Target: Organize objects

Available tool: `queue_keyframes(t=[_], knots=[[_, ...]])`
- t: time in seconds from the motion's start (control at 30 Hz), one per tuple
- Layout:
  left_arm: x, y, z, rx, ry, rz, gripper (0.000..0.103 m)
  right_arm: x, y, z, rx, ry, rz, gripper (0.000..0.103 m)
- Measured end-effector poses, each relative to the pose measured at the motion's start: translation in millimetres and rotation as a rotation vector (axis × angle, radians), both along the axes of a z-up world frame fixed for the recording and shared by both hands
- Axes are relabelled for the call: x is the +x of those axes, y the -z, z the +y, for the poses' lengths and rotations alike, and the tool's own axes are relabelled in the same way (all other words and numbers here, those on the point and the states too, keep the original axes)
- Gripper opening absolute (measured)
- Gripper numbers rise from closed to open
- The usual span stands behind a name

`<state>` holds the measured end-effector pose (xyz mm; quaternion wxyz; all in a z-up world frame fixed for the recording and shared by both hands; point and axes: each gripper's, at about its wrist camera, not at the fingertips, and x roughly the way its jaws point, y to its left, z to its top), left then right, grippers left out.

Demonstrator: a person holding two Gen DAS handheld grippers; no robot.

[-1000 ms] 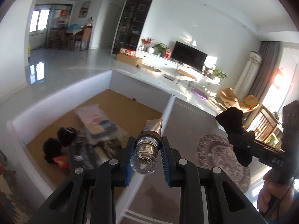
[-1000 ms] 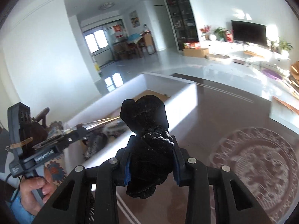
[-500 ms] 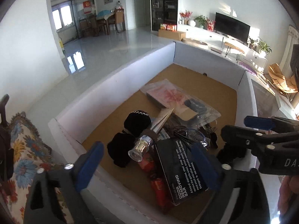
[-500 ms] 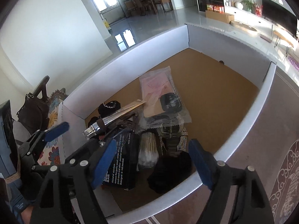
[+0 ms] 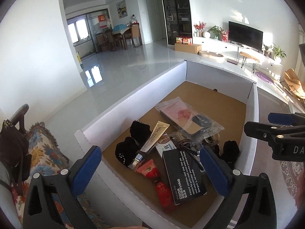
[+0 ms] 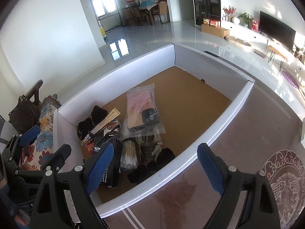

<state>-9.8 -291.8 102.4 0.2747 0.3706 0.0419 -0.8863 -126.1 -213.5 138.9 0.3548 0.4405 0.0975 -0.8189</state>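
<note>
The left gripper [image 5: 150, 166] is hanging released and empty over the white-walled cardboard box [image 5: 133, 99]; the right gripper [image 6: 152, 164] is still opening, nothing between its pads. The gold squeeze tube [image 5: 152, 139] is lying at the box's 8 o'clock, the black fabric pouch [image 6: 150, 166] at 6 o'clock

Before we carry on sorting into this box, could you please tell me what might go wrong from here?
1. The gold tube lies slanted across the black pouches, so it may slide.
2. Everything crowds one corner of the box; another drop could snag the cable tangle.
3. The right tool, still opening, hangs low over the box wall.
</note>
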Motion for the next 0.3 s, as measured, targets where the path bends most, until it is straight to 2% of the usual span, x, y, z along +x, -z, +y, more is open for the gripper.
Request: queue_keyframes(t=[0.2,0.3], knots=[[1.6,2.8,-2.0,0.005,-0.014,0.005,0.103,1.2,1.8,-4.0,-0.005,-0.006,0.003,0.090],[3.7,1.2,0.5,-0.019,-0.010,0.020,0.103,1.7,3.7,-5.7,-0.014,-0.007,0.000,0.090]])
